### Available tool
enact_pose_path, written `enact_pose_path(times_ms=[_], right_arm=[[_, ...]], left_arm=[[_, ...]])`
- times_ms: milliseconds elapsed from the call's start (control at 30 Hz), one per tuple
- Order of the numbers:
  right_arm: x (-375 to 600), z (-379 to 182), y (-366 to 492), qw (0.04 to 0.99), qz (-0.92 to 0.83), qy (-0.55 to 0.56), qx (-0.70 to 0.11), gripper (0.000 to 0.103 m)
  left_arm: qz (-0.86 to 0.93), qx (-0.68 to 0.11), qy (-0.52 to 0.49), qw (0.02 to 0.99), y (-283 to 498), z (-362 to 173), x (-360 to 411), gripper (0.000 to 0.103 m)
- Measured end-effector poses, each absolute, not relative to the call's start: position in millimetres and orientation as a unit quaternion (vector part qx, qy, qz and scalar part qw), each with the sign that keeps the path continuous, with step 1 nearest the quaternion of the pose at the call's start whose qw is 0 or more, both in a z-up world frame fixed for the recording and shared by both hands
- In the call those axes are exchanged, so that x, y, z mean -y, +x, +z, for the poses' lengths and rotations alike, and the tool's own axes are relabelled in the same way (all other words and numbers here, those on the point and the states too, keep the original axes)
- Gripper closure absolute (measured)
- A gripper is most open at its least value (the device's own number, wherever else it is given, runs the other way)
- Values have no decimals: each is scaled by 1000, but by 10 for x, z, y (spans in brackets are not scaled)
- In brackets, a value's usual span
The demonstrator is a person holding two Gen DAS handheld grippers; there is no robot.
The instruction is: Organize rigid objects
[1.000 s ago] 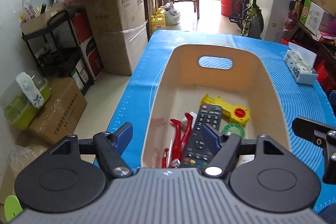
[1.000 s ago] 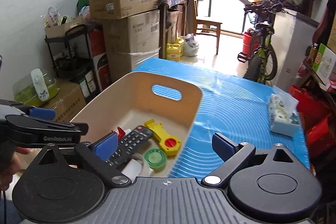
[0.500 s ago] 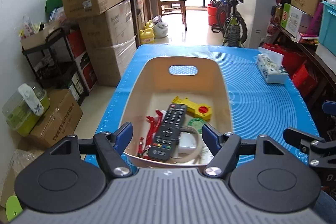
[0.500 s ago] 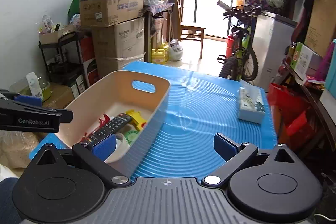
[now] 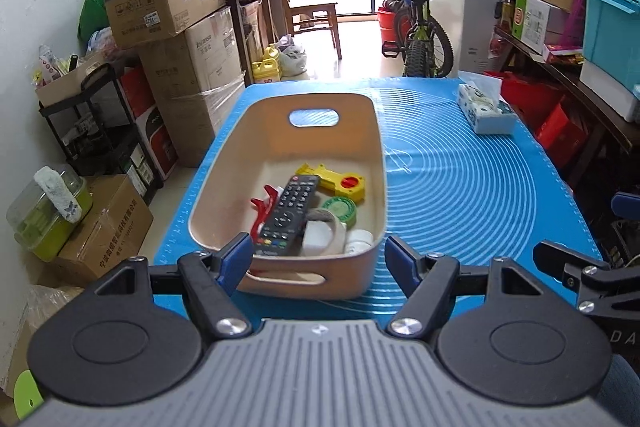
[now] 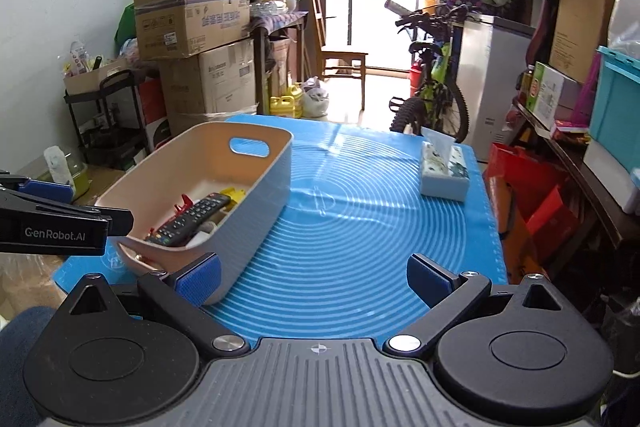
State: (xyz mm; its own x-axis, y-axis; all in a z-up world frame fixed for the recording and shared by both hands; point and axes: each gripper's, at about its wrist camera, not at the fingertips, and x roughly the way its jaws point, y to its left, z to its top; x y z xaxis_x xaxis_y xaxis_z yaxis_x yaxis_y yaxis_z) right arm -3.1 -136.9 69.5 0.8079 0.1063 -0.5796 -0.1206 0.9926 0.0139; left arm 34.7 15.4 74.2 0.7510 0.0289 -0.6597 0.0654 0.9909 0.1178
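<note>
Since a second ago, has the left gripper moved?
Yes. The left gripper has pulled back toward the table's near edge: the basket, once beneath it, now lies wholly ahead.

Readable lettering

"GenRobot.AI" stands in white on the black side of the left hand-held gripper (image 6: pixel 60 227), at nine o'clock in the right wrist view. White letters "DA" show on the right hand-held gripper (image 5: pixel 592 287) at four o'clock in the left wrist view. The print on the cardboard boxes (image 5: pixel 160 7) is too small to read.

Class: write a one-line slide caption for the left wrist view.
Open left gripper faces a beige bin holding a remote.
</note>
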Motion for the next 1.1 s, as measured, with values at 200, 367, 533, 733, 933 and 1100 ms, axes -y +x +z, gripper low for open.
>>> enact_pose_path(times_ms=[200, 367, 533, 733, 933, 1100], right_arm=[[1509, 534, -200, 948, 43, 14, -315, 5], [1554, 390, -306, 945, 37, 23, -324, 5], [1530, 327, -411, 949, 35, 14, -312, 5], [1461, 252, -525, 950, 37, 3, -310, 5], [1408, 259, -576, 954, 38, -8, -298, 5], [1408, 245, -576, 954, 30, -3, -298, 5]], left_arm=[[-18, -365, 73, 928, 238, 585, -22, 30], [-27, -377, 69, 923, 153, 399, 39, 30], [-26, -375, 70, 924, 73, 289, 58, 30], [-34, -374, 70, 924, -16, 173, 70, 30], [-41, -380, 72, 921, -43, 58, 58, 30], [-44, -377, 76, 922, -54, 1, 53, 30]])
